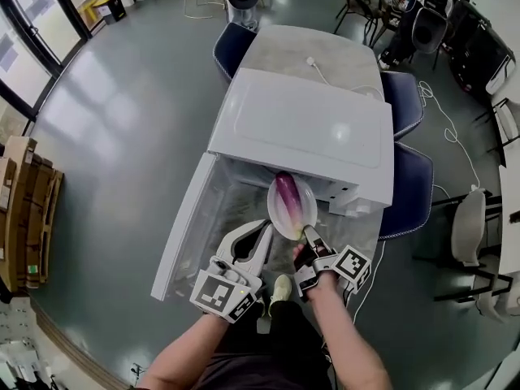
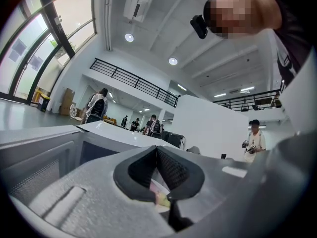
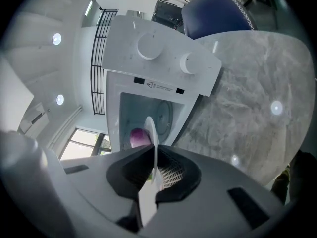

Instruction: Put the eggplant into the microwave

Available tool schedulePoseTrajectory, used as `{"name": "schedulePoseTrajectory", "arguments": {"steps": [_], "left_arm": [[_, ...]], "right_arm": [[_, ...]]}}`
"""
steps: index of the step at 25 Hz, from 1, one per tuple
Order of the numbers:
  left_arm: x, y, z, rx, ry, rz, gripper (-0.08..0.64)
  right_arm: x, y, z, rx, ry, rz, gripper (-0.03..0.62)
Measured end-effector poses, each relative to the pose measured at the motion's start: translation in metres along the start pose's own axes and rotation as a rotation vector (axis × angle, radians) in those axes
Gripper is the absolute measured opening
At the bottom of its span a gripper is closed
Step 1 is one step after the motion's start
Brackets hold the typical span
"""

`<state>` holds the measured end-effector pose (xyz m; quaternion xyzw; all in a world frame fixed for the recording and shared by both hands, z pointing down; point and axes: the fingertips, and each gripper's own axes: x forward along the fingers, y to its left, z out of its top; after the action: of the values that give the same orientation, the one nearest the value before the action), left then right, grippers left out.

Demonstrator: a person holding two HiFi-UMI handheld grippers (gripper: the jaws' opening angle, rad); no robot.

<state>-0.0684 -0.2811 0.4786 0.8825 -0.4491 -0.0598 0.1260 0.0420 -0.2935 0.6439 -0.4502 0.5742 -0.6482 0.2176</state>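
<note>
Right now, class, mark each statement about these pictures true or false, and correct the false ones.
1. The microwave has its door open. True.
2. The eggplant lies on a white plate. True.
3. The left gripper holds the plate. False: the right gripper has its fingers closed on the plate's rim; the left gripper is shut beside it.
4. The chair next to the table is red. False: it is blue.
</note>
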Motion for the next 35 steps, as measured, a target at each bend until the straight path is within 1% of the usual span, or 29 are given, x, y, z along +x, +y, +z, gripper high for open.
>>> {"name": "schedulePoseTrajectory", "arguments": {"steps": [6, 14, 21, 28, 31, 33, 35], "left_arm": [[0.015, 0.024, -0.025, -0.01, -0.007, -0.015, 0.008], [0.026, 0.046, -0.046, -0.031, -0.01, -0.014, 0.008], [0.029, 0.061, -0.052, -0.058, 0.001, -0.007, 0.008], [0.037, 0.061, -0.065, -0.078, 0.017, -0.022, 0.008], [0.04, 0.06, -0.07, -0.083, 0.021, -0.027, 0.008], [0.041, 0.059, -0.071, -0.085, 0.026, -0.033, 0.008], [0.04, 0.058, -0.072, -0.087, 0.031, -0.036, 0.008]], "right_arm": [[0.044, -0.021, 0.013, 0.005, -0.051, -0.006, 0.02], [0.094, -0.03, 0.027, -0.053, -0.098, -0.019, 0.02], [0.113, -0.028, 0.041, -0.104, -0.163, -0.037, 0.02], [0.125, -0.029, 0.056, -0.157, -0.217, -0.051, 0.021], [0.128, -0.027, 0.062, -0.208, -0.24, -0.059, 0.021], [0.13, -0.024, 0.065, -0.278, -0.257, -0.075, 0.021], [0.132, -0.019, 0.067, -0.371, -0.269, -0.1, 0.021]]}}
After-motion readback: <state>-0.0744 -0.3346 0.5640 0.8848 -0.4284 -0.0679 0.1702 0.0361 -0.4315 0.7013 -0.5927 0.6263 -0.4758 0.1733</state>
